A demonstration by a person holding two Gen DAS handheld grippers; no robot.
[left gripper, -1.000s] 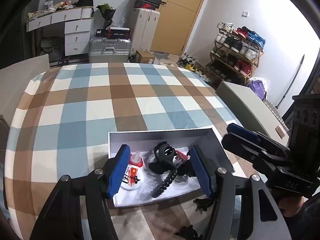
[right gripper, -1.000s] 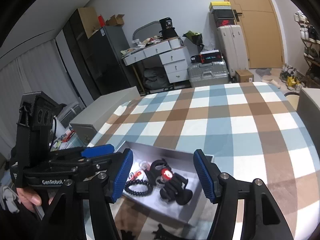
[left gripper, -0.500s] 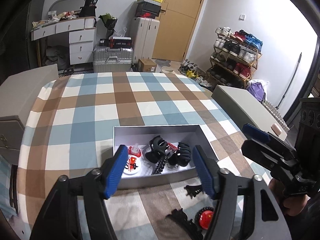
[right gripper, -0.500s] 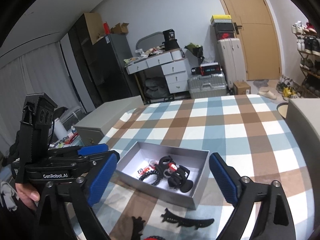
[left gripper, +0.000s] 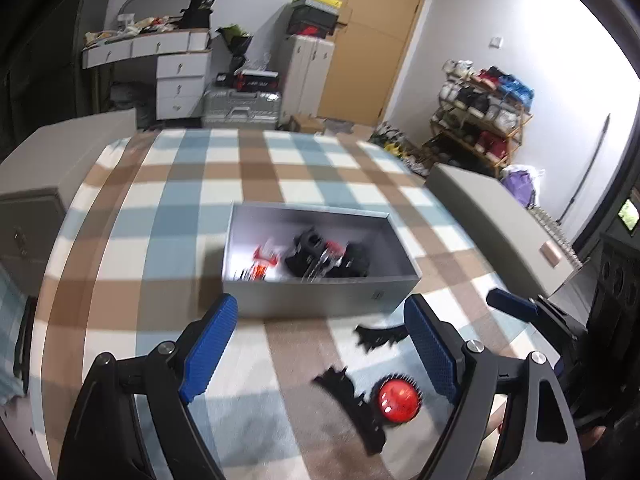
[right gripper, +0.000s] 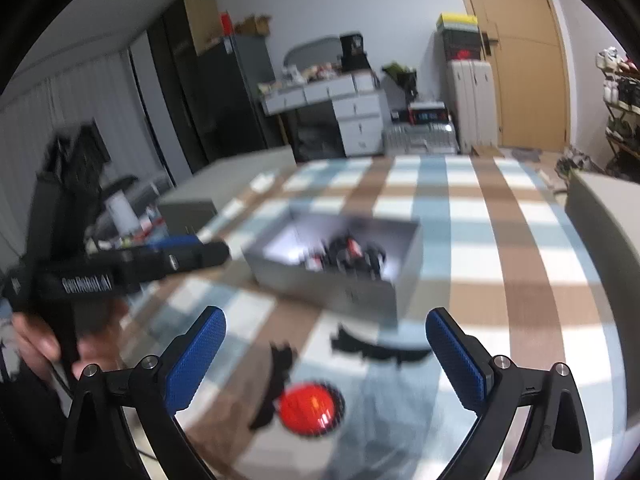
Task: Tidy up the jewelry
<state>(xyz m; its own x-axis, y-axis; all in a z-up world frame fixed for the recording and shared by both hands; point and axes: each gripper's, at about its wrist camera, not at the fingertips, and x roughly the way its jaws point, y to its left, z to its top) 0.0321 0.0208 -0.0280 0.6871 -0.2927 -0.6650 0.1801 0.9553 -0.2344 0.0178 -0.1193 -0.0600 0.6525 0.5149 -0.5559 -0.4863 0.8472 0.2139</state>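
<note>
The gray box (left gripper: 320,300) stands on the checked tablecloth (left gripper: 120,240), and its long axis runs left to right in the left wrist view. In the right wrist view it (right gripper: 332,284) is seen from one corner, so it runs at a slant. Inside lie several black hair clips (left gripper: 328,258) mixed together and a red and white small piece (left gripper: 262,264) near the left end; blur hides their details.

In front of the box, outside it, three more pieces lie on the cloth. A black curved clip (left gripper: 380,334) lies just beside the front wall of the box, with its long axis about parallel to that wall; in the right wrist view it (right gripper: 380,346) has its teeth down. A second black curved clip (left gripper: 352,408) lies nearer to the cameras, at a slant. A round red piece with a dark toothed rim (left gripper: 399,398) is just beside this second clip, possibly touching it; in the right wrist view it (right gripper: 310,406) is blurred.

The left gripper (left gripper: 320,348) has its jaws wide apart and grasps nothing; it touches no piece. The right gripper (right gripper: 324,360) is also spread wide and empty, and the curved clip and the red piece show between its blue pads (right gripper: 196,356).
</note>
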